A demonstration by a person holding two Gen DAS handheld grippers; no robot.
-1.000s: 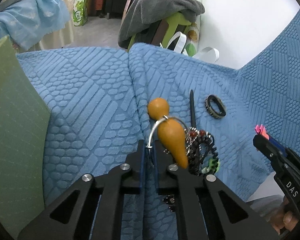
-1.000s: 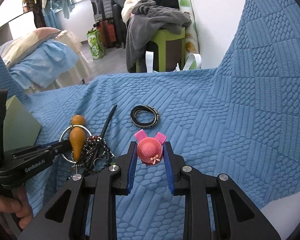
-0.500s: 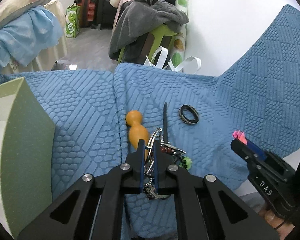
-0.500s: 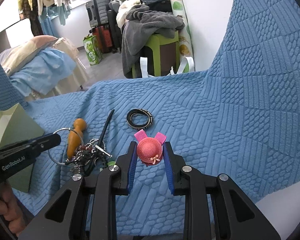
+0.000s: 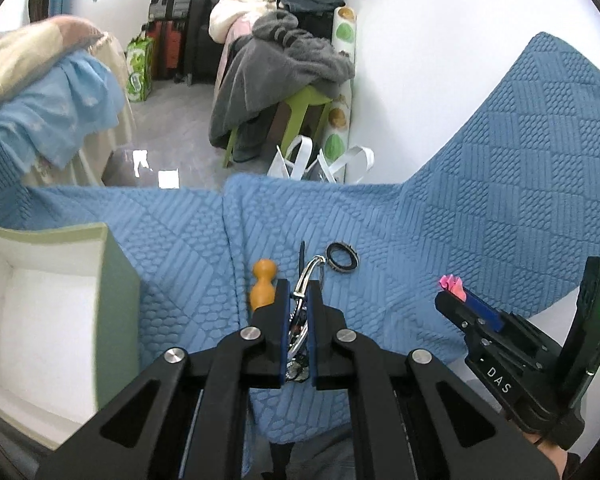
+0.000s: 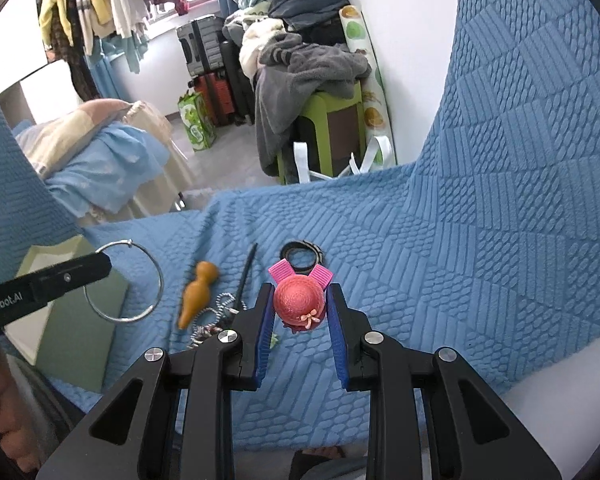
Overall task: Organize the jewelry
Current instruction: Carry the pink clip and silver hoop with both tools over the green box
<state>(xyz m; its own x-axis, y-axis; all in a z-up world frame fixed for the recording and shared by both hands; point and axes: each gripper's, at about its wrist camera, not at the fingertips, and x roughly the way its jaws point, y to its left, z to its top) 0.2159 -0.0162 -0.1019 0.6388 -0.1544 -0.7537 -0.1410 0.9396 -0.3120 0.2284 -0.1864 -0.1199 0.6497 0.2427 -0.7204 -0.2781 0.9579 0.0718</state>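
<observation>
My left gripper [image 5: 299, 292] is shut on a silver metal ring [image 5: 306, 278] and holds it lifted above the blue cloth; the ring also shows in the right wrist view [image 6: 134, 280]. An orange gourd pendant [image 6: 196, 293] and a beaded chain [image 6: 216, 316] hang from it and partly rest on the cloth. My right gripper [image 6: 299, 300] is shut on a small pink hat charm [image 6: 299, 300]. A black bracelet [image 6: 301, 255] and a thin black stick [image 6: 246, 272] lie on the cloth beyond it.
An open green box with a white inside [image 5: 52, 312] stands at the left on the blue quilted cloth [image 5: 460, 240]. Beyond the cloth's far edge are a green stool piled with grey clothes [image 5: 284, 76], bags and suitcases.
My left gripper has lifted and drawn back with the ring, raising the gourd and chain partly off the cloth. The box has come further into view. The right gripper still holds the hat charm.
</observation>
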